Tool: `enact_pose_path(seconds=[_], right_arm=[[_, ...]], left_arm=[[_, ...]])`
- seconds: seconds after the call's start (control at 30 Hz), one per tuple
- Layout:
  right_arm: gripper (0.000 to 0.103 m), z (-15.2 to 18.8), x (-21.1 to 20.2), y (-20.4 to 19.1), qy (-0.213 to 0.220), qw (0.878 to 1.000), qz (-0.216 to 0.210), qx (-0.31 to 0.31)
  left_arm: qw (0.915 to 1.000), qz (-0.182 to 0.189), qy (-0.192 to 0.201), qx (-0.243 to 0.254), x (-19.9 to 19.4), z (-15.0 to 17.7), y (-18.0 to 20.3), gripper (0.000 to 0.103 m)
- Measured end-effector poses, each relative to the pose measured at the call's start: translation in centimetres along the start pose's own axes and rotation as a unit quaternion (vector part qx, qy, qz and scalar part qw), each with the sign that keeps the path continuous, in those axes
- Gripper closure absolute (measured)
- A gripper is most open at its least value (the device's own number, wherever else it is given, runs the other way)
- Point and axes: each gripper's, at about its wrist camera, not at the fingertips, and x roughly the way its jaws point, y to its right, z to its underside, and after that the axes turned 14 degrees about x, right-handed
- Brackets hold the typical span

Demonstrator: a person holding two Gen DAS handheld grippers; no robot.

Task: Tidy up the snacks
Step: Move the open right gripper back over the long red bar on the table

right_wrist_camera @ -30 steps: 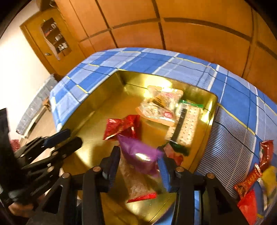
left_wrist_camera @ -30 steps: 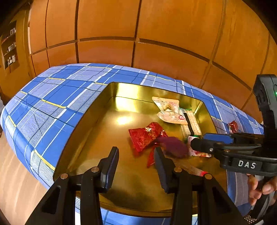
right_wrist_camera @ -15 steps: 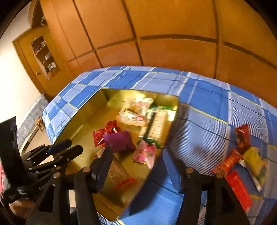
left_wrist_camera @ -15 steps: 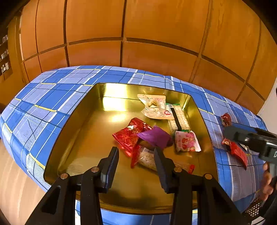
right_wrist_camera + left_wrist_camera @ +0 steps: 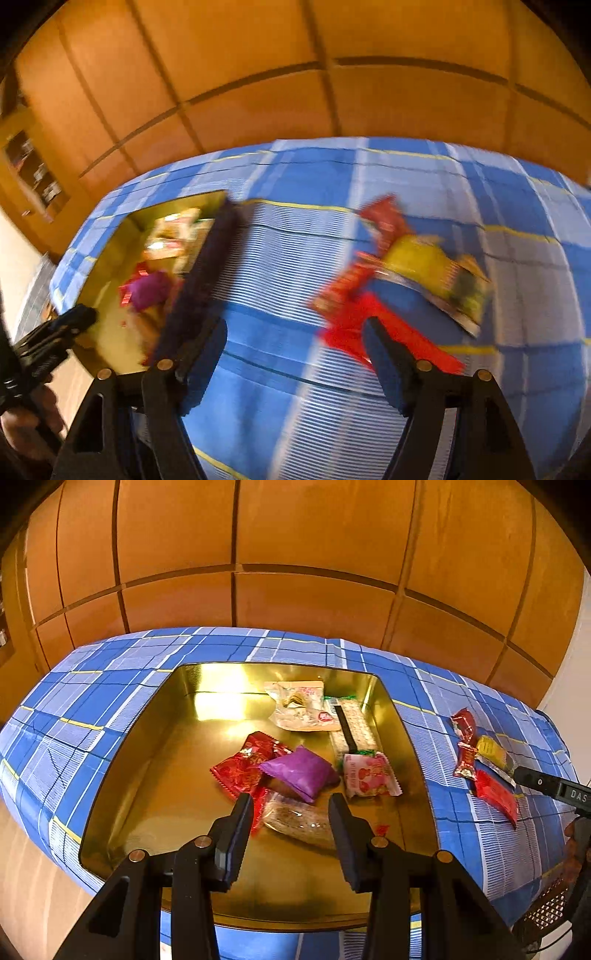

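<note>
Orange wood-panelled walls (image 5: 295, 554) stand behind a table under a blue plaid cloth (image 5: 92, 709). On it sits a shallow gold metal tray (image 5: 155, 775) holding a purple pillow-shaped snack packet (image 5: 301, 771) lying on a red foil packet (image 5: 242, 766), beside a pink-and-white wrapped sweet (image 5: 369, 775). The left gripper (image 5: 291, 808) hangs over the tray's near part, jaws apart, nothing between them. The right gripper (image 5: 295, 336), blurred, has just been opening its jaws; they stand wide and empty above the cloth beside the tray, near a loose cluster of red and yellow packets (image 5: 406, 280).
</note>
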Motion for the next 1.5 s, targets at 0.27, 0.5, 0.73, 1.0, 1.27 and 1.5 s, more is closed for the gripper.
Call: enact_pose_path(seconds=[0.27,0.5,0.73,1.0,1.27,1.5], right_arm=[[0.024,-0.8,-0.8,7.3,0.016,0.994,0.074,0.085],[0.024,-1.8,0.9,10.6,0.002,0.988,0.089,0.124],[0.023,-0.9,4.7,9.4,-0.086,0.989,0.039,0.114],[0.024,0.1,1.6,6.2,-0.097,0.995,0.001,0.033],[0.021,-1.9,1.0,8.0,-0.09,0.992,0.083,0.013],[0.021,-4.0,1.3,9.4,-0.096,0.99,0.106,-0.001]], left_arm=[[0.9999,0.01,0.005,0.008,-0.3,-0.4,0.8,0.06],[0.9995,0.02,0.014,0.021,-0.9,-0.9,1.8,0.06],[0.9987,0.027,0.016,0.04,-1.0,-1.3,2.8,0.06],[0.9976,0.036,0.011,0.057,-0.5,-1.8,4.2,0.06],[0.9953,0.044,0.01,0.086,-0.5,-2.2,5.7,0.06],[0.994,0.047,0.006,0.099,-0.4,-2.6,6.6,0.06]])
